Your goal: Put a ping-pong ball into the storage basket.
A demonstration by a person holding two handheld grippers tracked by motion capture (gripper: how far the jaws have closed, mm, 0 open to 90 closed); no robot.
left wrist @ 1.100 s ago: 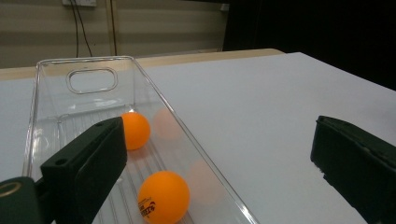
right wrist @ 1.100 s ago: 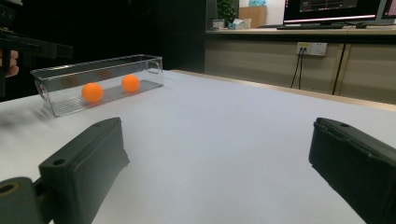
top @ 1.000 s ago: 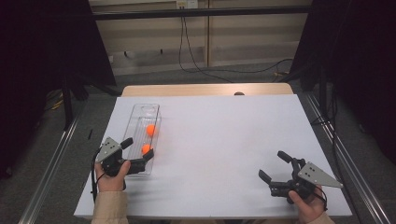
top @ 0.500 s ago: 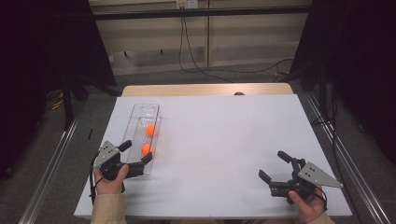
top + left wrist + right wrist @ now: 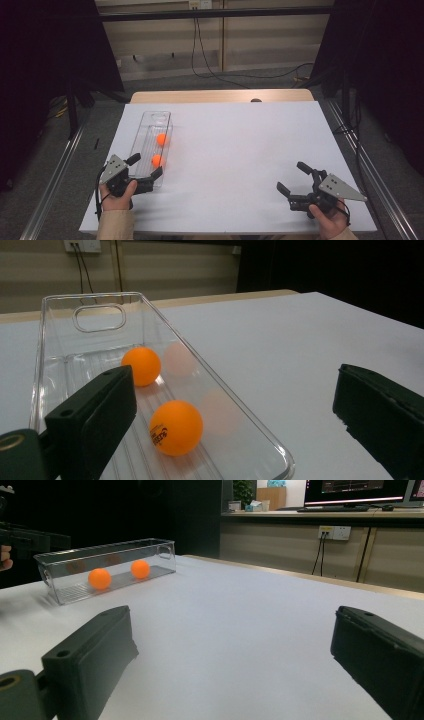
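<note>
A clear plastic tray (image 5: pixel 146 131) lies lengthwise on the left of the white table (image 5: pixel 240 145). Two orange balls rest in it, one farther (image 5: pixel 161 139) and one nearer (image 5: pixel 157 160). My left gripper (image 5: pixel 146 166) stands open at the tray's near end. In the left gripper view its jaws straddle the tray's (image 5: pixel 100 297) near right corner, with the nearer ball (image 5: pixel 176 427) and the farther ball (image 5: pixel 141 366) ahead. My right gripper (image 5: pixel 291 176) is open and empty at the front right, far from the tray (image 5: pixel 115 547) and its balls (image 5: pixel 99 578) (image 5: pixel 140 569).
A wooden strip (image 5: pixel 220 96) runs along the table's far edge. Metal rails (image 5: pixel 55 175) flank both sides. Cables and a wall socket (image 5: pixel 334 532) are beyond the table. The white surface stretches bare between the two grippers.
My left gripper has drawn back slightly toward the table's front edge, still open. The right gripper, the tray and the balls have not moved.
</note>
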